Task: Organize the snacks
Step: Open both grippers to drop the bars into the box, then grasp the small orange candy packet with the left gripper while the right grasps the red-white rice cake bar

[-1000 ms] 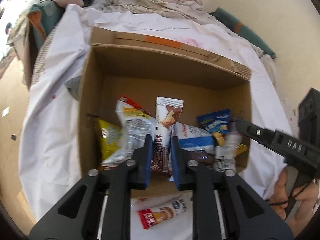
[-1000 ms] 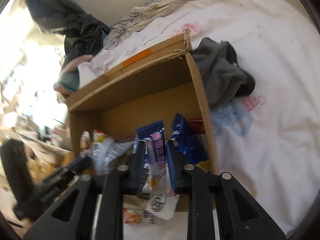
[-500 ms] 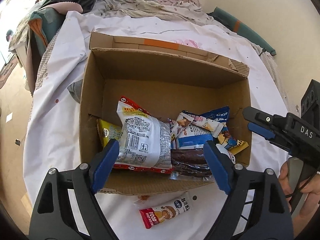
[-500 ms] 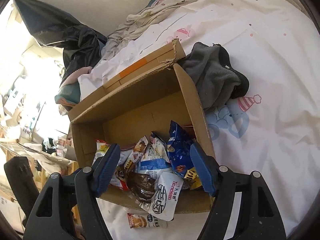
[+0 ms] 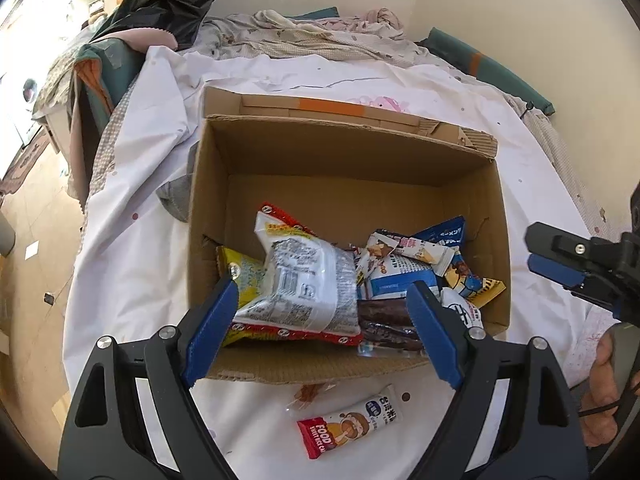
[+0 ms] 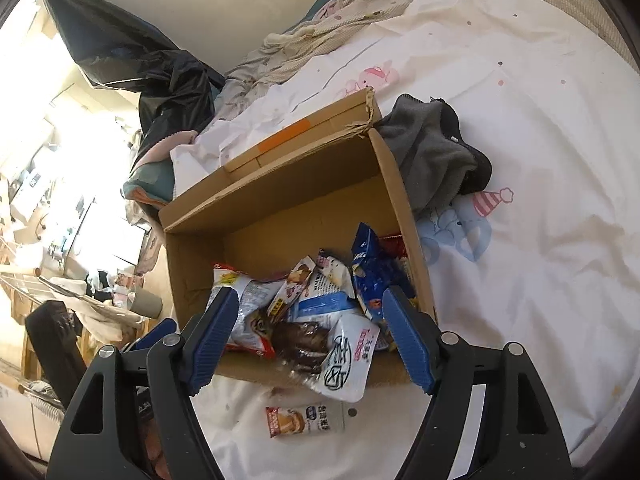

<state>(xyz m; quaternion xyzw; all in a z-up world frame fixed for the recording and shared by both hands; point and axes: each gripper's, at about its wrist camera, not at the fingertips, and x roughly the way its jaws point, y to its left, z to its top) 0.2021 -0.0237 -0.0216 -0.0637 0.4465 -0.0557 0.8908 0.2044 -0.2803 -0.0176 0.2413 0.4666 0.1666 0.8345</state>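
An open cardboard box (image 5: pixel 460 184) is seen resting on a bed covered by a white sheet (image 5: pixel 132 264). Inside it, a heap of snack packets is piled toward the near wall: a large silver-and-red packet (image 5: pixel 298 292) is laid over a yellow packet (image 5: pixel 244 276), a dark brown packet (image 5: pixel 384 320) is lodged beside it, and a blue-and-white packet (image 5: pixel 400 280) and a dark blue packet (image 5: pixel 444 234) are stacked toward the right wall. A white packet with a round printed mark (image 6: pixel 346 360) is draped over the near rim of the box, partly hanging outside. One slim red-and-white snack bar (image 5: pixel 350 424) is left lying flat on the sheet just in front of the box, apart from it.

The left hand-held gripper (image 5: pixel 320 332) is held above the near edge of the box with its blue-padded jaws spread wide and nothing between them. The right hand-held gripper (image 6: pixel 310 334) is likewise spread wide and empty, poised over the near right part of the box; in the left wrist view it is seen at the right edge, with part of the hand (image 5: pixel 608 392) that holds it.

A grey garment (image 6: pixel 432 156) is crumpled against the right outer wall of the box. A black plastic bag (image 5: pixel 168 0) and rumpled bedding (image 5: pixel 320 36) are seen at the far end of the bed
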